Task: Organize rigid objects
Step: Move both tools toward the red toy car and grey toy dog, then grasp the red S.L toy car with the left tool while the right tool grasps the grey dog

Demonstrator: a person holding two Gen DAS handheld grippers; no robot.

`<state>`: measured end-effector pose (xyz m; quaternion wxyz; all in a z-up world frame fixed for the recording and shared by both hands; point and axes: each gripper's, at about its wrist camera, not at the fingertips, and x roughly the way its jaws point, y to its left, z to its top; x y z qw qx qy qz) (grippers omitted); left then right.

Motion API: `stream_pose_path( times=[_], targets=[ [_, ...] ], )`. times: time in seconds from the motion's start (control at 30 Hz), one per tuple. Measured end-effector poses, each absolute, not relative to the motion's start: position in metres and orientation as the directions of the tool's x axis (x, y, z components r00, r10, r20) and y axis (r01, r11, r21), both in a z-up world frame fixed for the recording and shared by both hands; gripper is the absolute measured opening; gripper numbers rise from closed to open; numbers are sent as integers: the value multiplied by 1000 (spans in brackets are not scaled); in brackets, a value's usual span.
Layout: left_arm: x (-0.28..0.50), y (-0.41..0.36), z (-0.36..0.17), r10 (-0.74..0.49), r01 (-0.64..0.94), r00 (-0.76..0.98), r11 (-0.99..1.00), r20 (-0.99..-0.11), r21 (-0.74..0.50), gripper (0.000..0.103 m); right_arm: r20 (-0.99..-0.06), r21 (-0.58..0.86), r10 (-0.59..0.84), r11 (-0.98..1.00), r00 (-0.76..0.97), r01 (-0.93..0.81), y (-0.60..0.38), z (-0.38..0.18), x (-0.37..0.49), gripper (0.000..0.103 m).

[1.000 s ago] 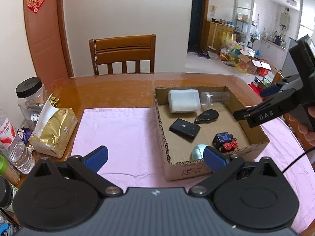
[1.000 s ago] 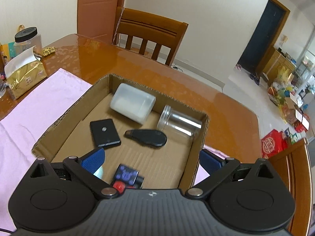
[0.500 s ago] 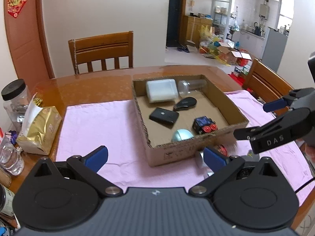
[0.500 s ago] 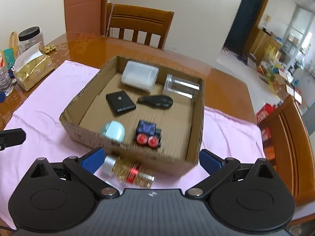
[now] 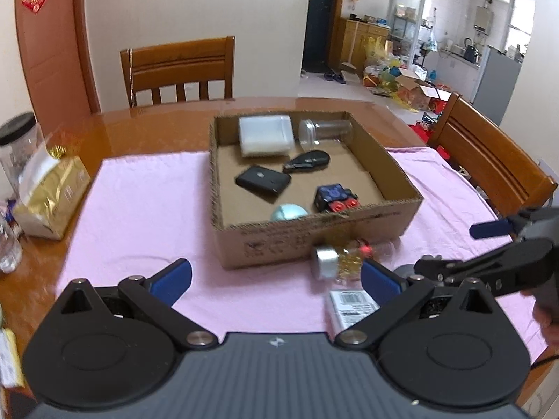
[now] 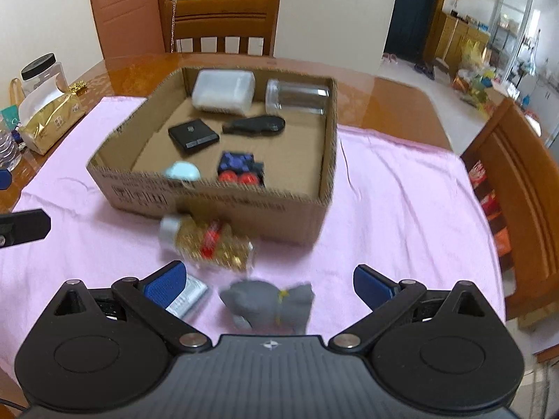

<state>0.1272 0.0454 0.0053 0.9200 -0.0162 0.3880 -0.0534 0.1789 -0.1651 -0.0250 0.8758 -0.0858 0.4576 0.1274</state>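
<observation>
A cardboard box (image 5: 314, 237) (image 6: 216, 206) stands on the pink cloth and holds a white case (image 5: 263, 134), a clear jar (image 5: 325, 131), a black mouse (image 5: 307, 160), a black pad (image 5: 262, 179), a toy train (image 5: 333, 197) and a pale blue ball (image 5: 288, 211). In front of the box lie a jar of gold beads (image 6: 206, 241) (image 5: 337, 262), a small white packet (image 5: 351, 305) (image 6: 187, 296) and a grey plush toy (image 6: 269, 305). My left gripper (image 5: 276, 279) is open and empty above the cloth. My right gripper (image 6: 269, 282) is open over the plush toy.
A gold tissue pack (image 5: 52, 195), a black-lidded jar (image 5: 15, 146) and bottles stand along the table's left edge. Wooden chairs (image 5: 178, 66) (image 5: 492, 160) stand at the far side and the right. Pink cloth (image 5: 146, 206) covers the table's middle.
Both grippers have pulled back from the box toward the table's near edge. The bead jar, packet and plush toy in front of the box have come into view.
</observation>
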Motion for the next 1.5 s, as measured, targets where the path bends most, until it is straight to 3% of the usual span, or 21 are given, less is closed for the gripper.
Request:
stream_pose_path(
  times=[0.47, 0.63, 0.97, 1.5],
  targets=[
    [105, -9, -43, -17, -21, 601, 999, -799, -37, 102, -858, 35, 258, 892, 443, -451, -197, -91, 176, 103],
    [102, -17, -62, -33, 26, 571, 999, -820, -22, 102, -863, -27, 220, 878, 454, -478, -194, -106, 174, 103],
    [115, -28, -90, -88, 64, 538, 996, -839, -64, 102, -845, -27, 243, 870, 476, -492, -211, -106, 172, 103],
    [97, 9, -105, -23, 46, 514, 999, -858, 1, 100, -829, -31, 230, 891, 510, -452, -212, -106, 164, 103]
  ],
)
